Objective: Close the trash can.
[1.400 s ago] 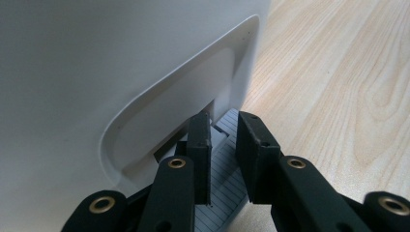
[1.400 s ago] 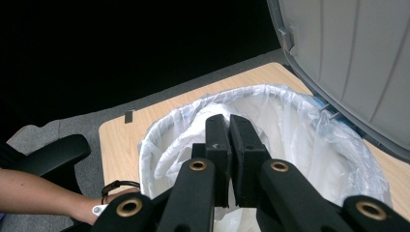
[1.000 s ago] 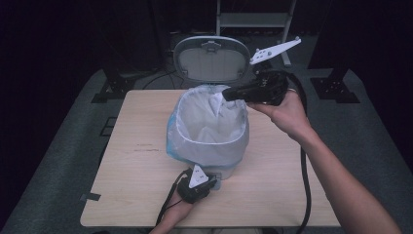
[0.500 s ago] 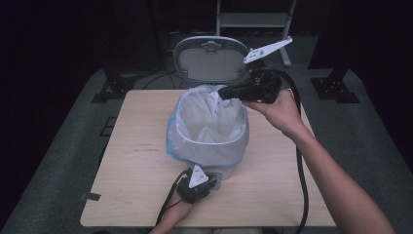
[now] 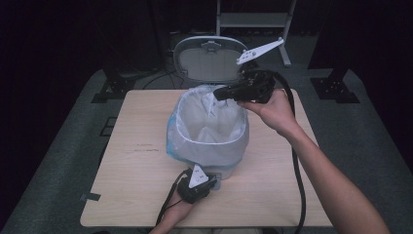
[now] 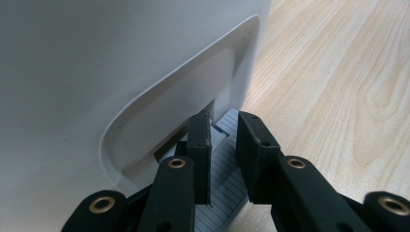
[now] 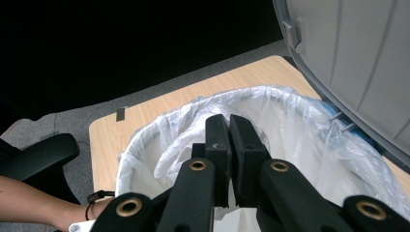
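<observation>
Carries the right tongs (image 5: 219, 93) a little toward 9 o'clock compared with a second ago, off the 2 o'clock side of the rim and further over the mouth of the pedal bin (image 6: 96, 72). Keeps them pinched together on a fold of the white bin liner (image 5: 209, 131), drawn up into a small peak at about 1 o'clock on the rim. Shows the same grip from the right gripper view: tongs (image 7: 229, 140) closed, with liner (image 7: 290, 111) draped around the rim beyond them and the raised lid (image 7: 348, 58) at 2 o'clock.

Leaves the left tongs (image 5: 212, 181) where they were, low at 6 o'clock against the foot of the bin on the bench (image 5: 131, 161). Has them (image 6: 222, 130) slightly apart in the left gripper view, clamping nothing, tips over the ribbed pedal (image 6: 220, 179) under the bin's recess; hard to tell whether pressing it, though the lid (image 5: 212, 61) stands open behind the bin at 12 o'clock.

Reads, as a judgement, as liner handling under way: either seating the far edge on the rim or gathering it to lift out. Appears to need the lid open throughout, so no let-up on the pedal. Risks tearing the thin film with a sharp pull.
</observation>
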`<state>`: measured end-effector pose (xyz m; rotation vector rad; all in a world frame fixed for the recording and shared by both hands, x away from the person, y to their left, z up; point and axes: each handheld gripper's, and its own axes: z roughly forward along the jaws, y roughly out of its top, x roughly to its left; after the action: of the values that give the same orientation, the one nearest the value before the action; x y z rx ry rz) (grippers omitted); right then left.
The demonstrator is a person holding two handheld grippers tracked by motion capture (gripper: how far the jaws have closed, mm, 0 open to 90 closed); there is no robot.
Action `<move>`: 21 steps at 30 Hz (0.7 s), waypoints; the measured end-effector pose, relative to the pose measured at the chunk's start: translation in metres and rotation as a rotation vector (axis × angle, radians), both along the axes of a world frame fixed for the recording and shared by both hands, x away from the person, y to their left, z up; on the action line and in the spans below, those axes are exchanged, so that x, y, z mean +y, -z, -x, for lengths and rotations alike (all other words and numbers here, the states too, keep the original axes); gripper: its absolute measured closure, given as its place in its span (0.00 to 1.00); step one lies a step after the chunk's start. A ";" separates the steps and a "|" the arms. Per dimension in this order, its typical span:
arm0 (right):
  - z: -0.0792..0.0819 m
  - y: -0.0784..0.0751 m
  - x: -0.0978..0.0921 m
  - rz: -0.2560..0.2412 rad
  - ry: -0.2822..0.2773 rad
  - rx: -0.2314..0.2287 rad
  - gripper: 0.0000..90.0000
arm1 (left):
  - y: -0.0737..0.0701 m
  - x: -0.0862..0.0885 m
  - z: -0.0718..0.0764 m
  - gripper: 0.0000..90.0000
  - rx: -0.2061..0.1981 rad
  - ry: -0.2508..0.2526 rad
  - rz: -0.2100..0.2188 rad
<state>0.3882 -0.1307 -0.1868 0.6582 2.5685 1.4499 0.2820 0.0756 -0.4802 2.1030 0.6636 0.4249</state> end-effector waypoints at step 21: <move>-0.007 0.011 0.013 0.021 -0.008 0.014 0.96 | 0.000 0.000 0.000 0.84 0.001 -0.001 0.000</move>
<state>0.3954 -0.1174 -0.1980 0.6584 2.5962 1.4234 0.2821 0.0756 -0.4802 2.1026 0.6654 0.4241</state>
